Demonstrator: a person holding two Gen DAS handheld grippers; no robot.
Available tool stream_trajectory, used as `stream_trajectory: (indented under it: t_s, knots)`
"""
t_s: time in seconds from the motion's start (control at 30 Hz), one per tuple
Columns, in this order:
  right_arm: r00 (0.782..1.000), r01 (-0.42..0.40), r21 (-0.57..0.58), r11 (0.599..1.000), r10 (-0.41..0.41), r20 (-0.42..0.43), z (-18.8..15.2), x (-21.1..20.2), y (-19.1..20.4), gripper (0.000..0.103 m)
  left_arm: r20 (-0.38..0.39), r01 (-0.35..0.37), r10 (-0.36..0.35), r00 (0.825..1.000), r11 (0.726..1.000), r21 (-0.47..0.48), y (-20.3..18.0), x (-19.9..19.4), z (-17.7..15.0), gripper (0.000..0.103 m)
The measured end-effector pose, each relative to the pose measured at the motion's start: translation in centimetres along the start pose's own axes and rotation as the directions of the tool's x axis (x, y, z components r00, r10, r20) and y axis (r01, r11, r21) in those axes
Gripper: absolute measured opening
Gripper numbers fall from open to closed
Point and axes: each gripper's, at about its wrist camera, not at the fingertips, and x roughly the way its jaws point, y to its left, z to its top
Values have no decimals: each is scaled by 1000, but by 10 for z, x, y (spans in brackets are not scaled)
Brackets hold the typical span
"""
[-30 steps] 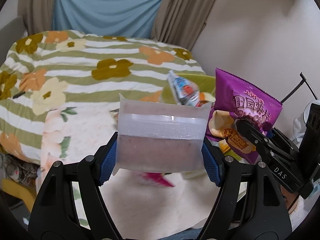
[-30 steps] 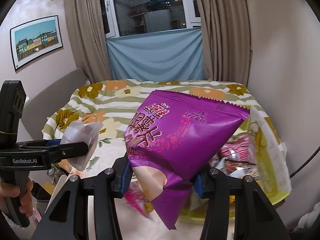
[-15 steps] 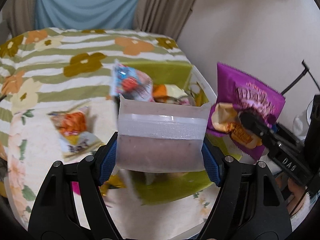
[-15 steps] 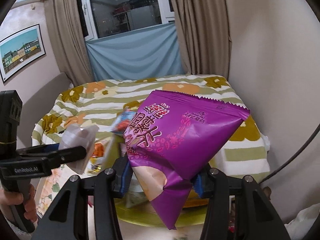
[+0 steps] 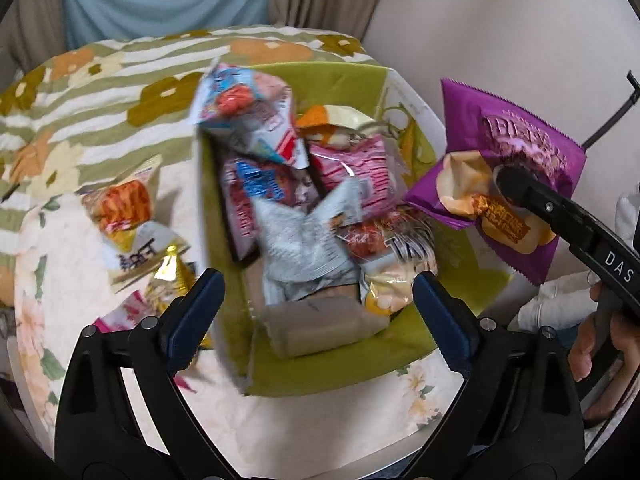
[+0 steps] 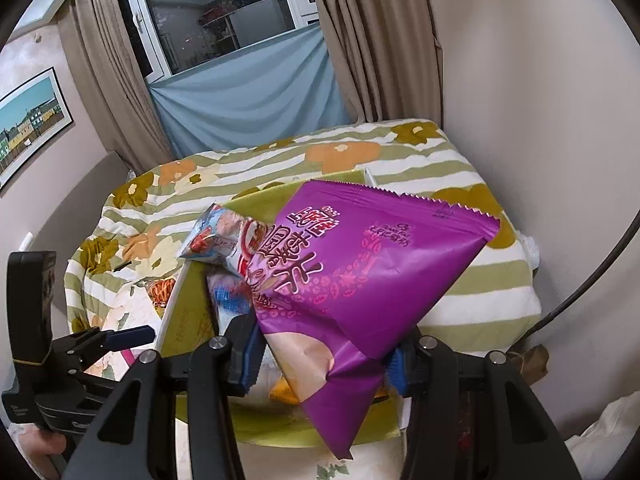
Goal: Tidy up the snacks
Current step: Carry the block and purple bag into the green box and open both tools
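Note:
My left gripper (image 5: 318, 300) is open and empty above the near end of a green-lined box (image 5: 352, 356) that holds several snack packs. A pale translucent packet (image 5: 324, 330) lies in the box just below the open jaws. My right gripper (image 6: 322, 364) is shut on a purple chip bag (image 6: 360, 280) and holds it over the box's right side; the bag also shows in the left wrist view (image 5: 516, 184). A blue and white pack (image 5: 248, 116) leans on the box's far left wall.
An orange snack bag (image 5: 124, 208), a gold packet (image 5: 170, 276) and a pink one (image 5: 124, 314) lie on the flowered blanket (image 5: 80, 92) left of the box. A beige wall (image 5: 500, 20) stands close on the right. Curtains (image 6: 248, 92) hang behind the bed.
My left gripper has swung right over the box, opened and let go of the pale packet, which now lies in the box. The right gripper has moved over the box with the purple bag.

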Motion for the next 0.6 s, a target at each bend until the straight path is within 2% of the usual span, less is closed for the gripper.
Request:
stream_trajectory:
  t_s: [0.33, 0.5, 0.57, 0.6]
  knots:
    - [995, -80, 29, 996, 82, -55, 0, 14, 15, 47, 27, -27, 28, 999, 999, -27, 25, -19, 2, 95]
    - [988, -115, 41, 993, 119, -99, 10, 34, 24, 47, 46, -11, 12, 999, 999, -39, 32, -24, 9, 95]
    - [982, -126, 58, 990, 133, -134, 13, 46, 23, 50, 48, -12, 13, 999, 999, -34, 33, -24, 11, 95]
    - [979, -131, 69, 989, 140, -147, 14, 51, 22, 60, 47, -12, 14, 999, 999, -32, 33, -24, 11, 95]
